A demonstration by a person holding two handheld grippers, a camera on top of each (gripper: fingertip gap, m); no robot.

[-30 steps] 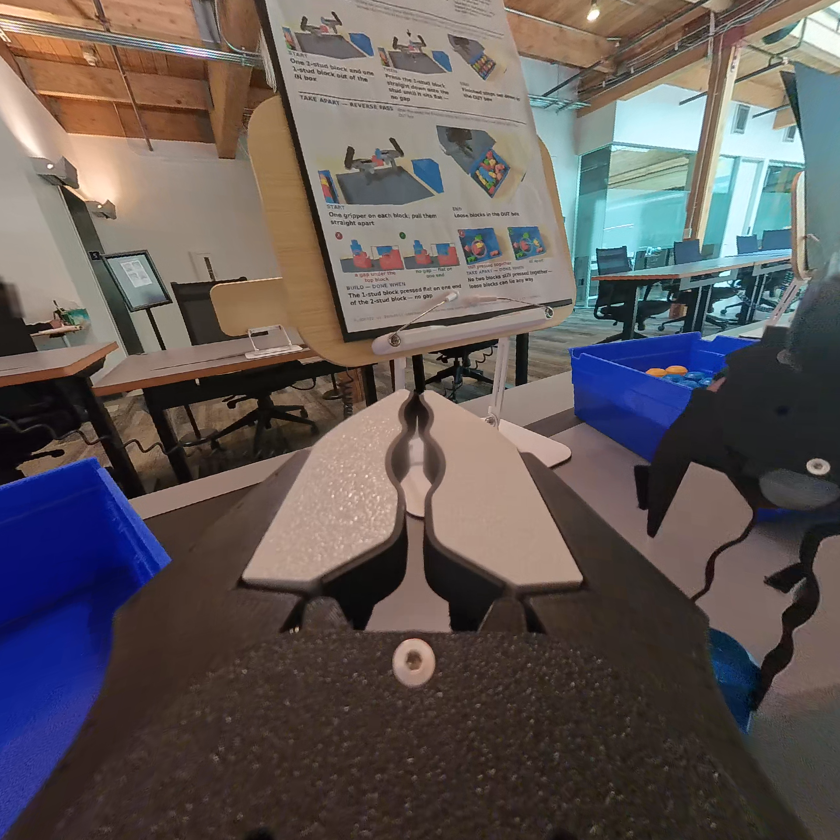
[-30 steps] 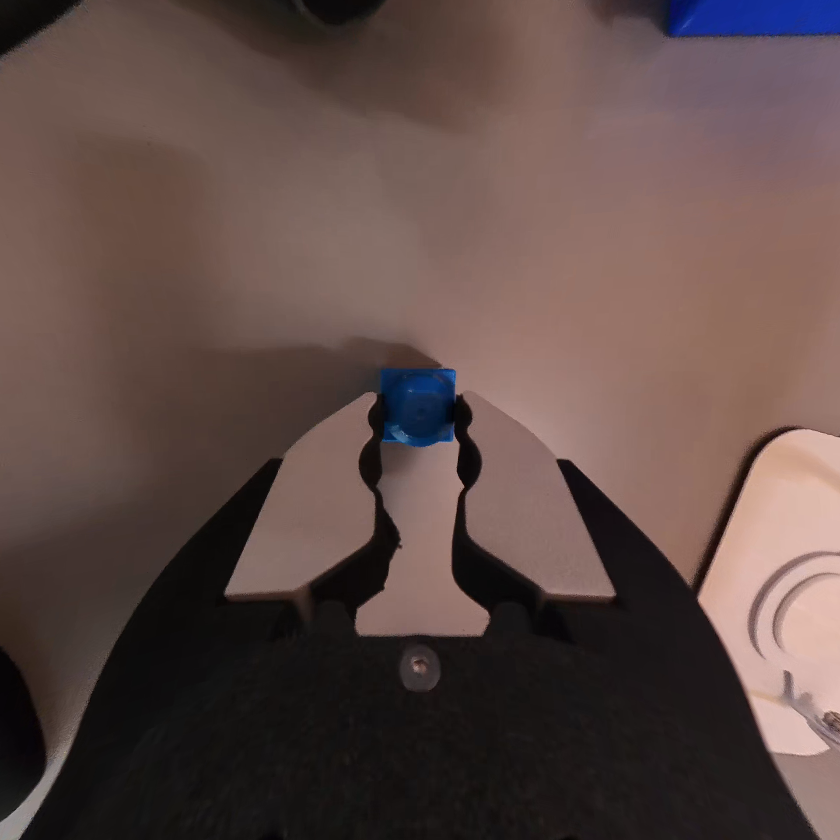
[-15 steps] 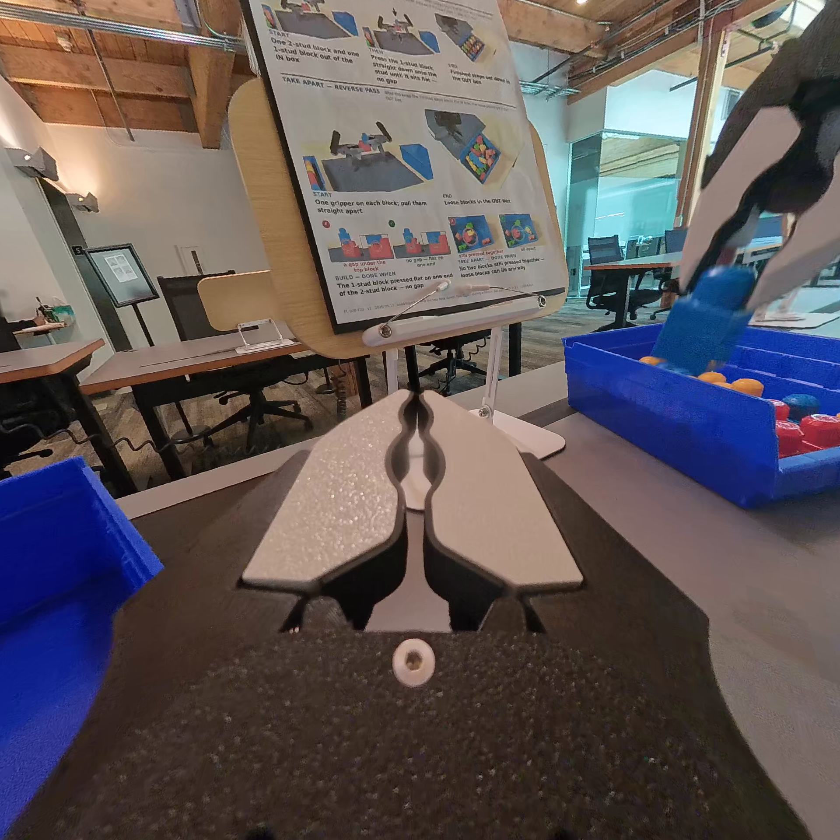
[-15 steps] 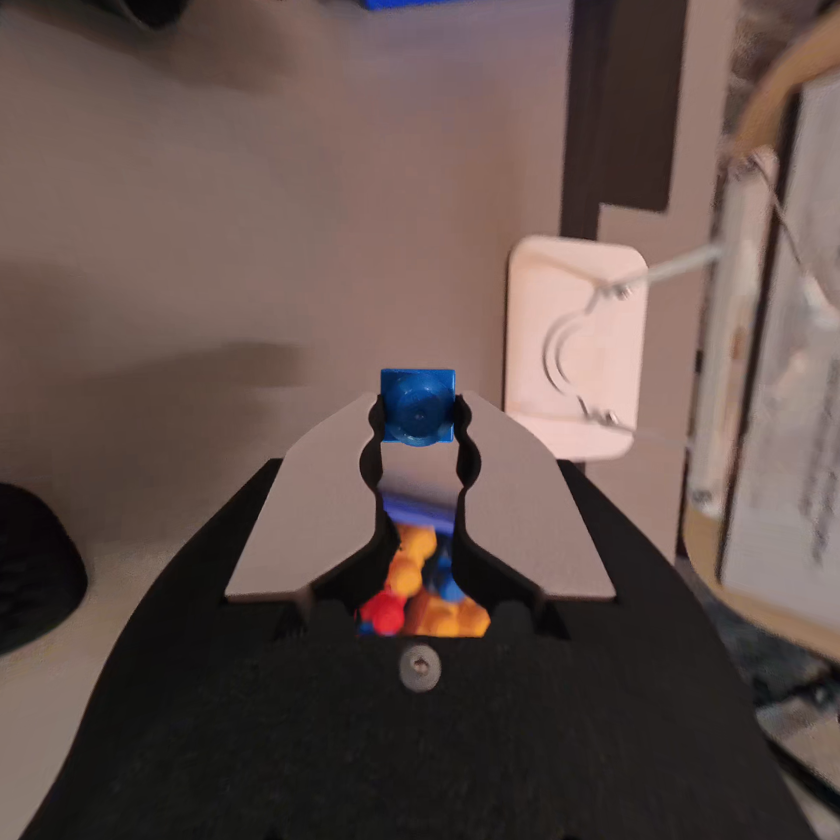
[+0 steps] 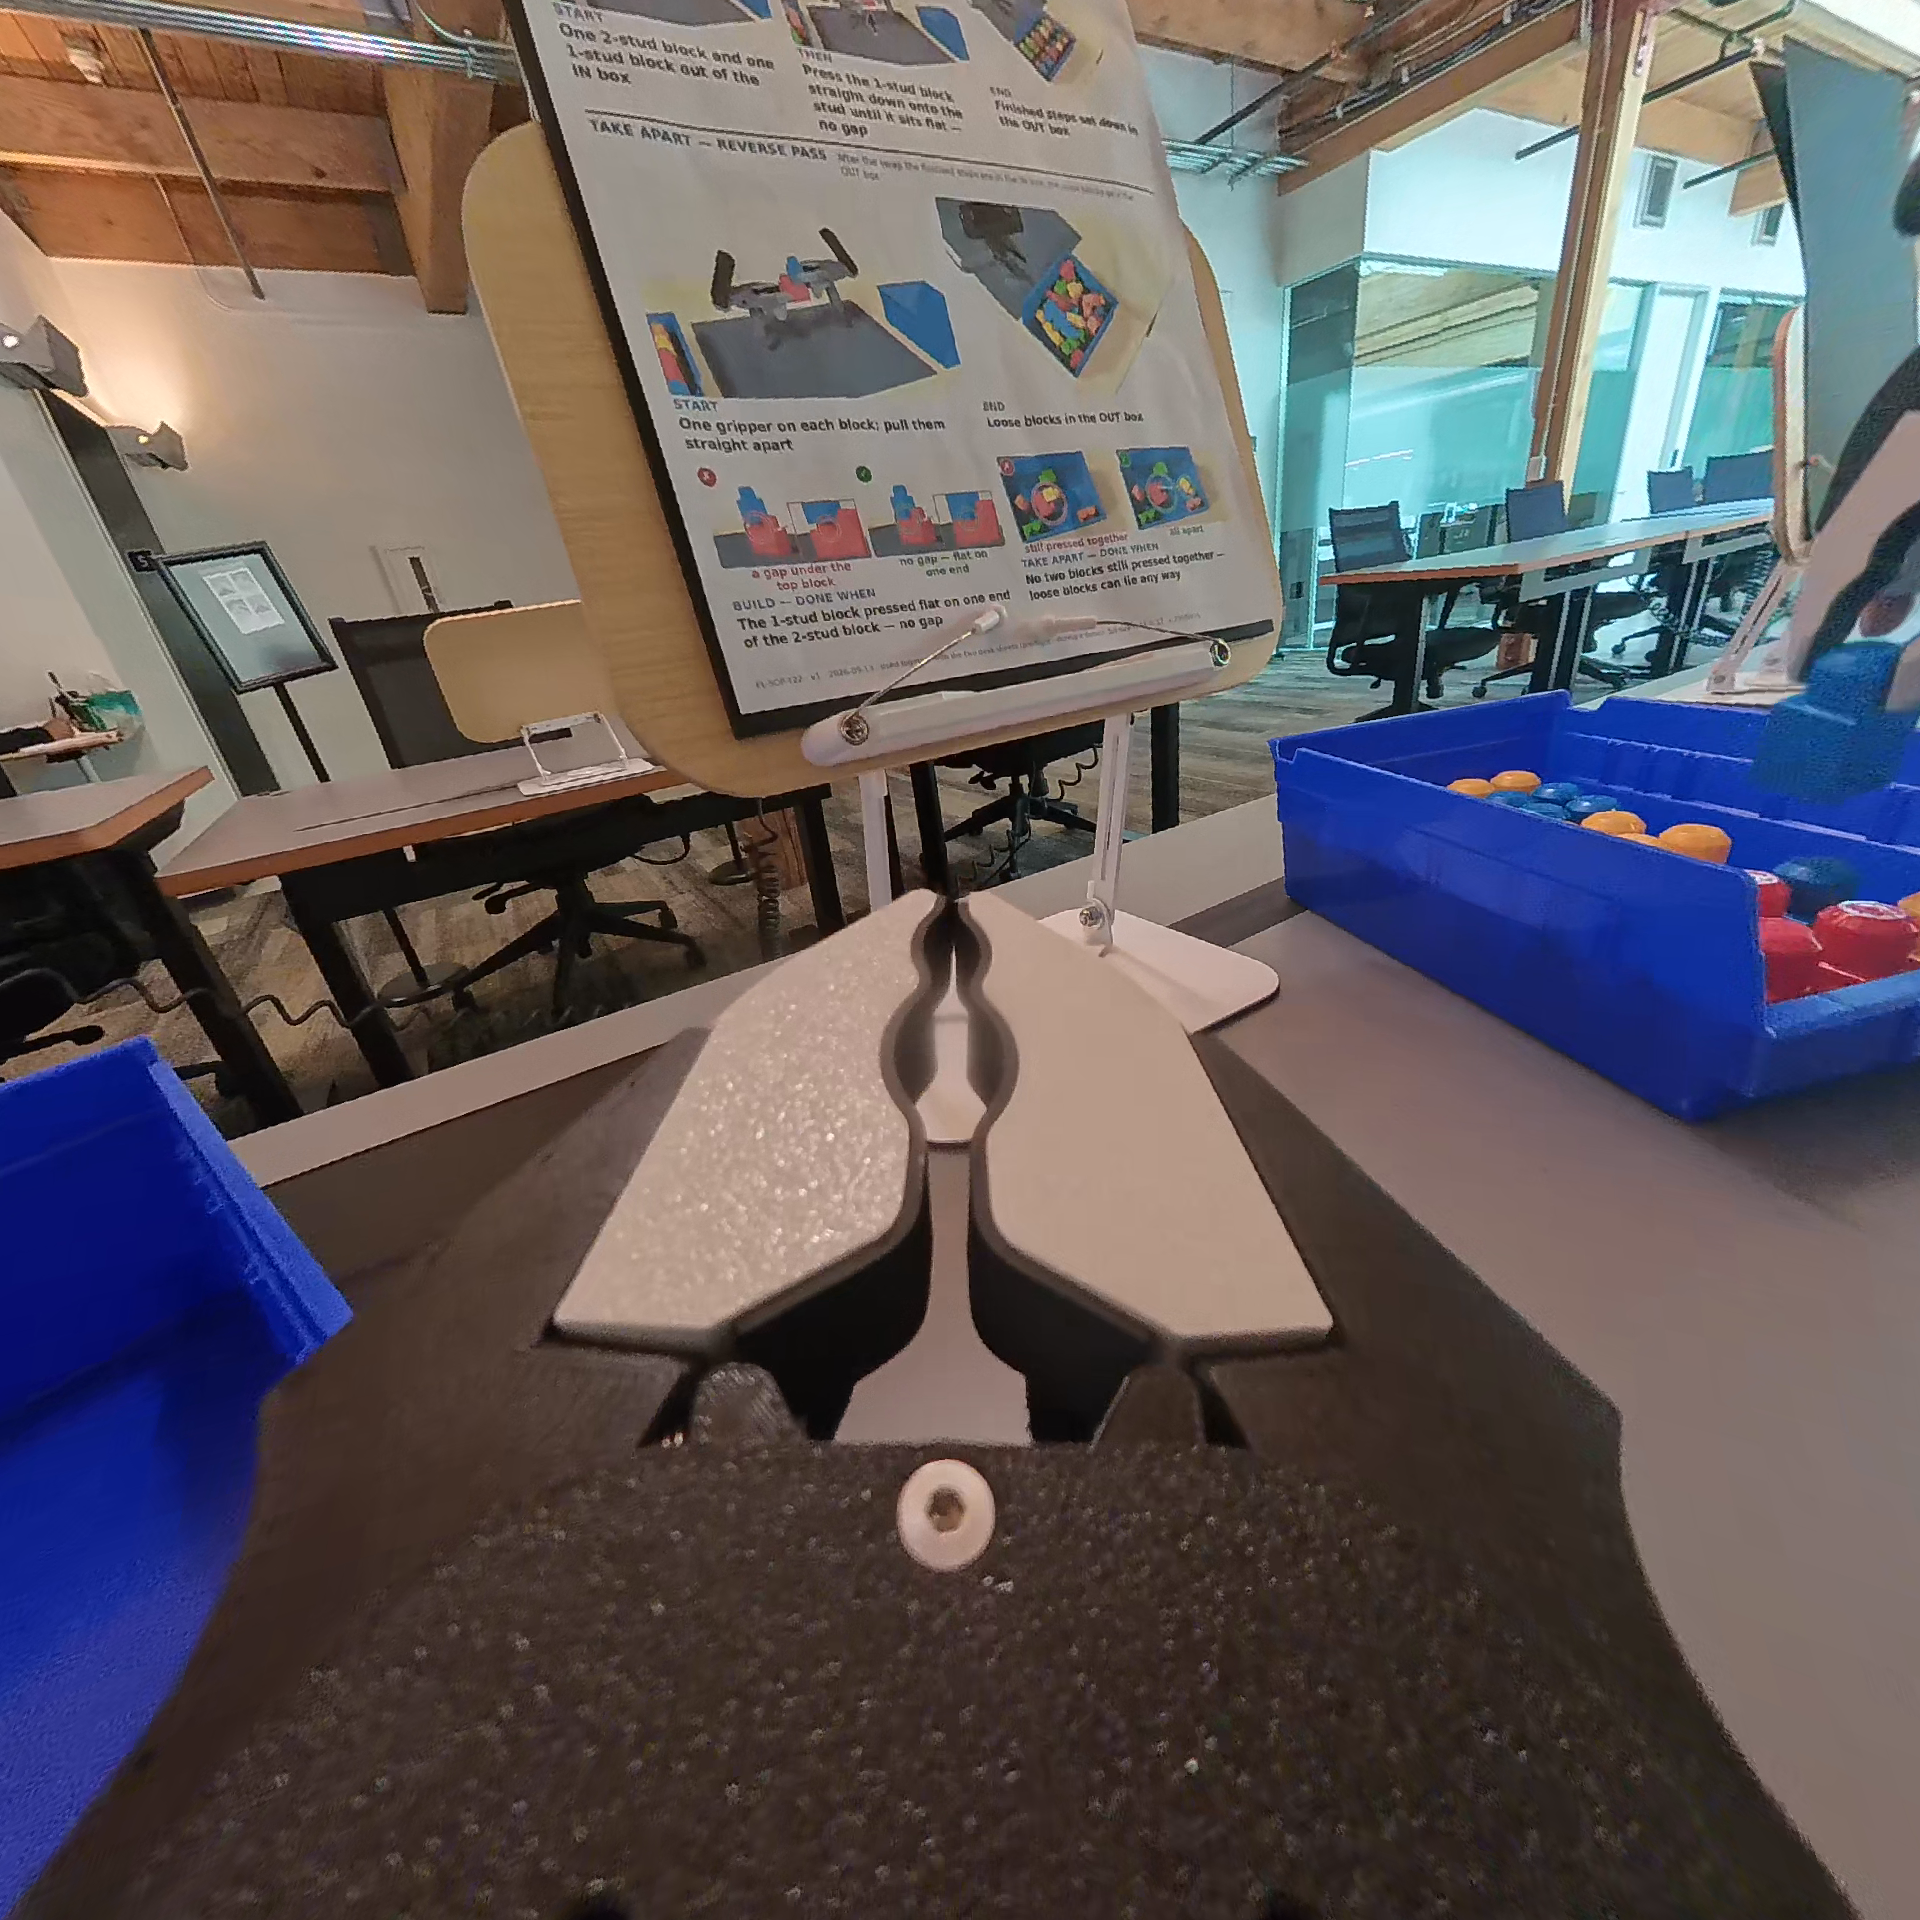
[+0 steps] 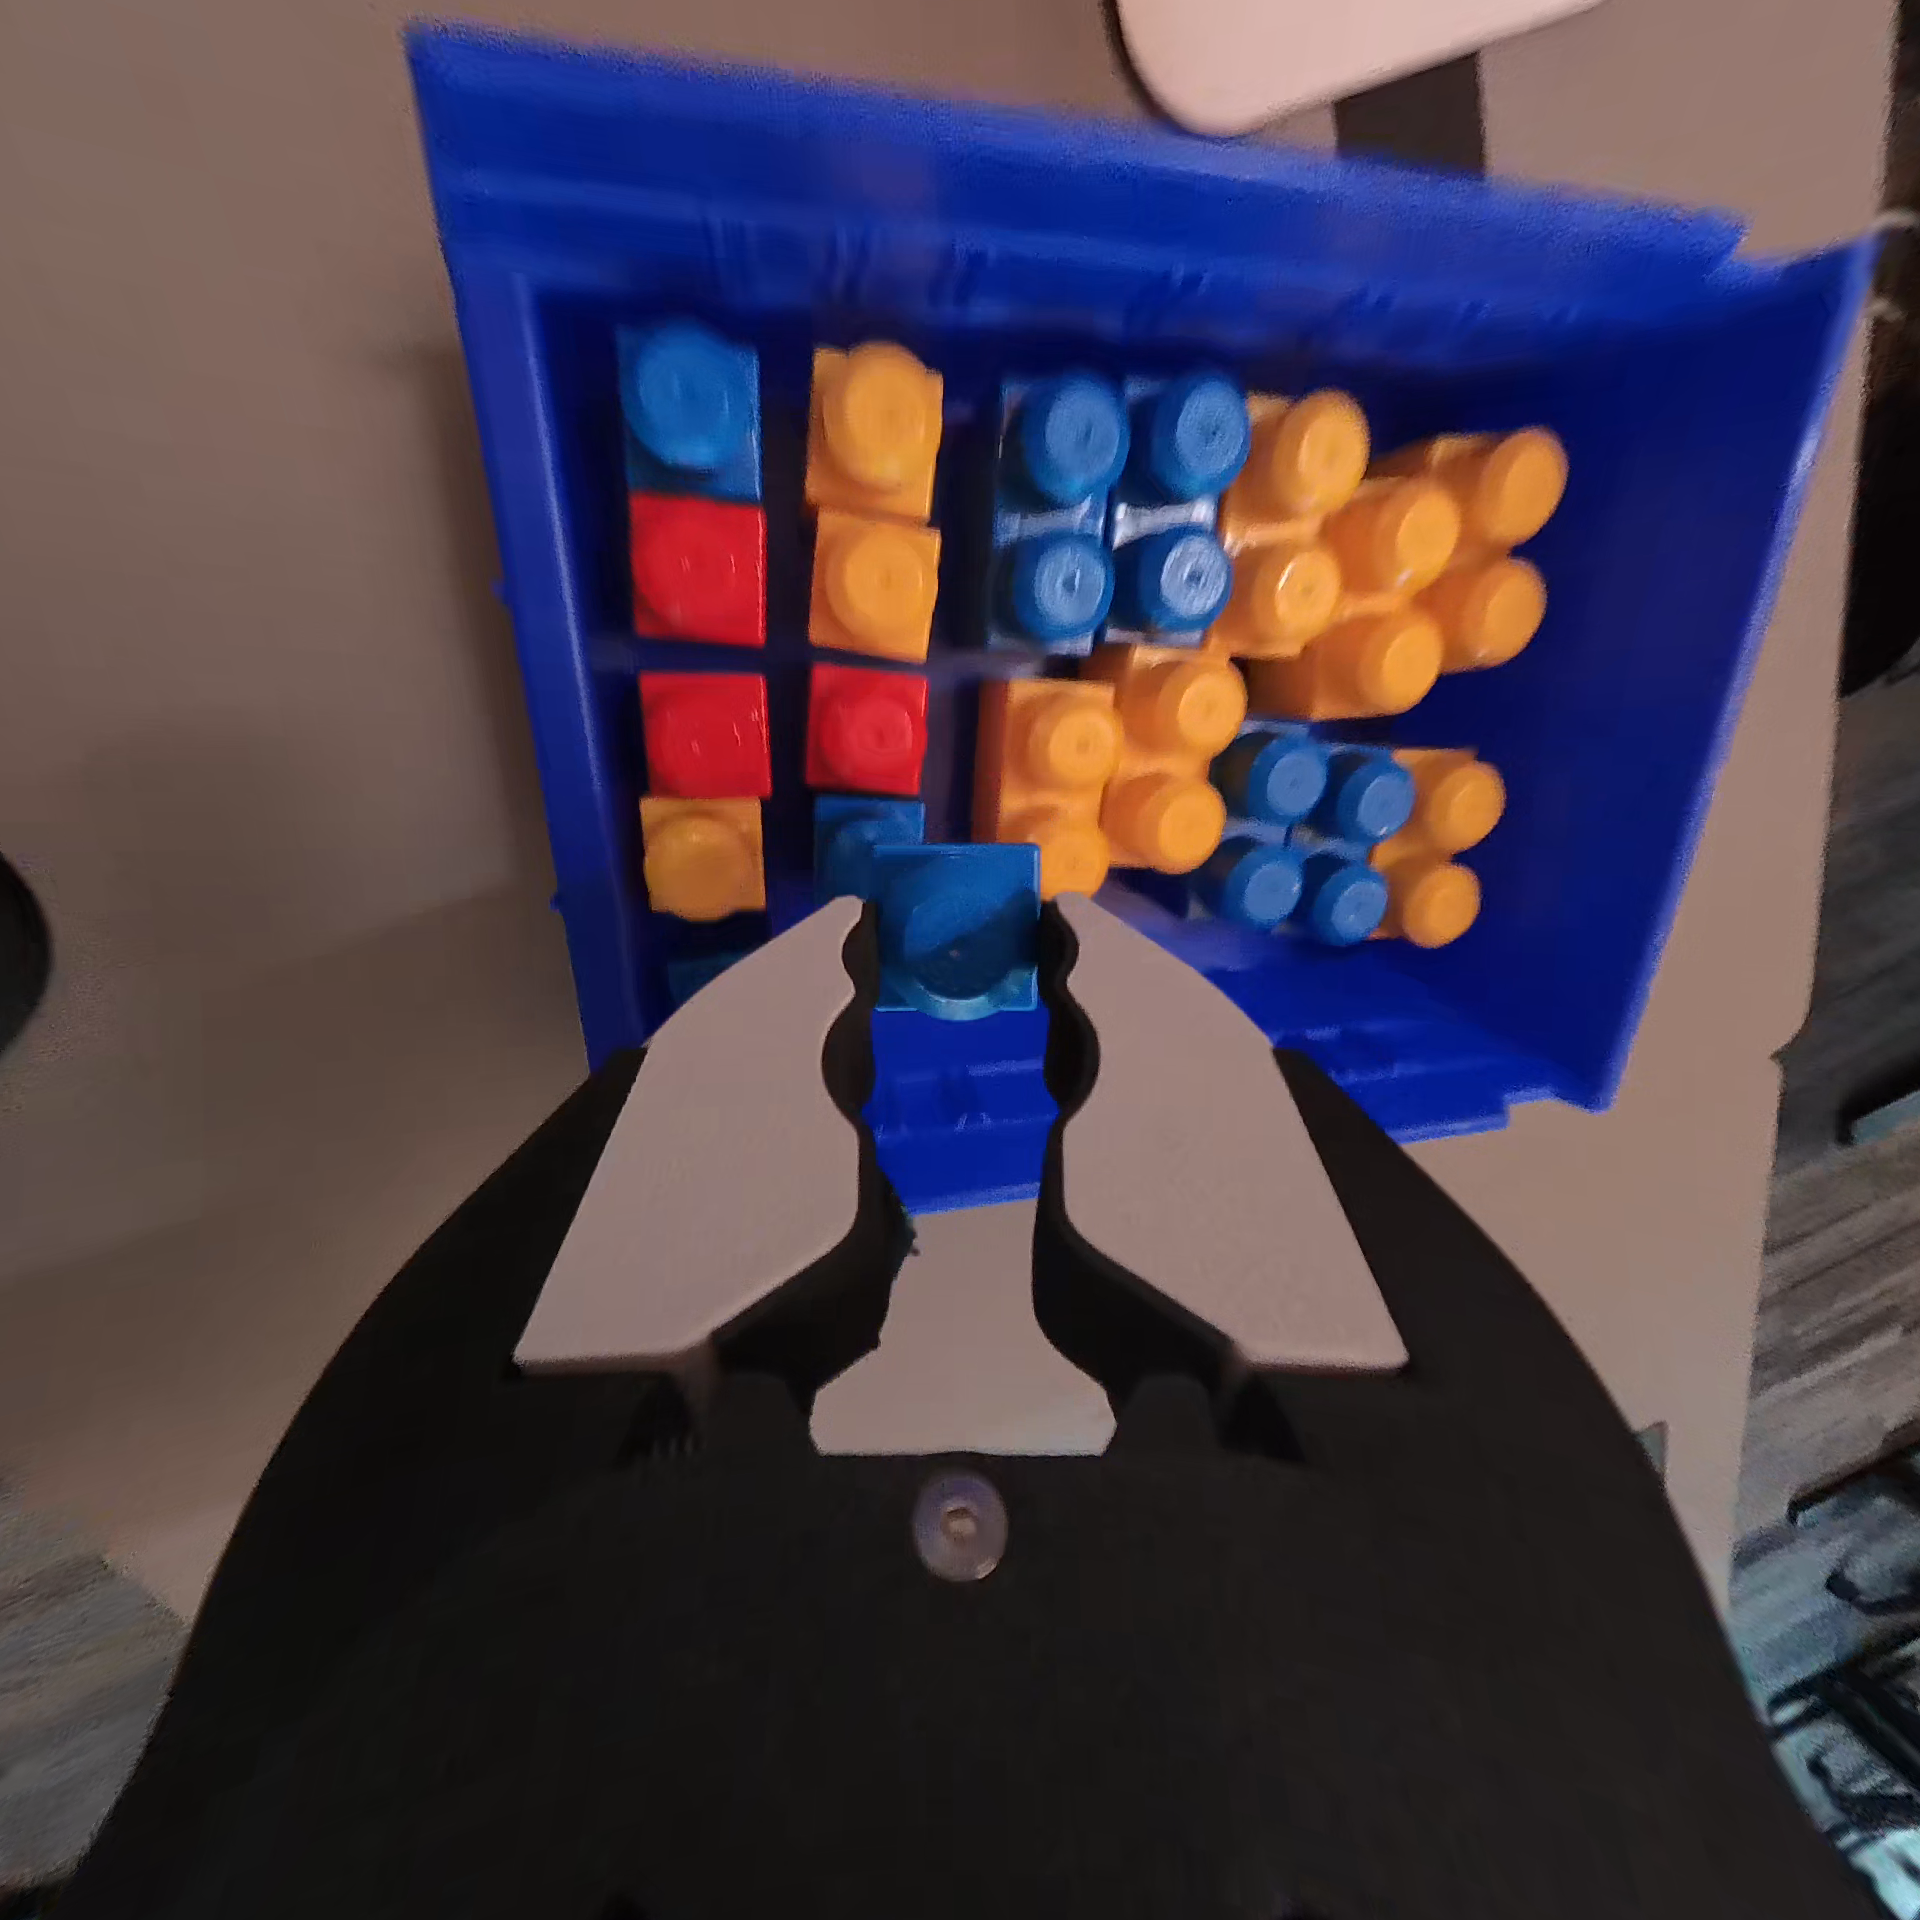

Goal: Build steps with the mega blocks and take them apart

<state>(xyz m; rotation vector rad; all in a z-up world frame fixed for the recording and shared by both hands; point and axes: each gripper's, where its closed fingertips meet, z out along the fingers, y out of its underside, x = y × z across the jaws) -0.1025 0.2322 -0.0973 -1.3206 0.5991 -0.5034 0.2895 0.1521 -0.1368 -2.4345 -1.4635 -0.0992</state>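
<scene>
My right gripper is shut on a blue one-stud block and holds it above the near edge of a blue bin. The bin holds several blue, orange and red blocks, some standing in rows. In the left wrist view the same block hangs over the bin at the right edge, between the right gripper's fingers. My left gripper is shut and empty, low over the grey table.
A second blue bin stands at the left. A wooden stand with an instruction sheet rises behind the table on a white foot. Desks and office chairs fill the room beyond. My hands' fingertips stand some 40 centimeters from each other.
My right gripper has carried the blue block up from the table and over the blue bin on the right. My left gripper has stayed shut in place.
</scene>
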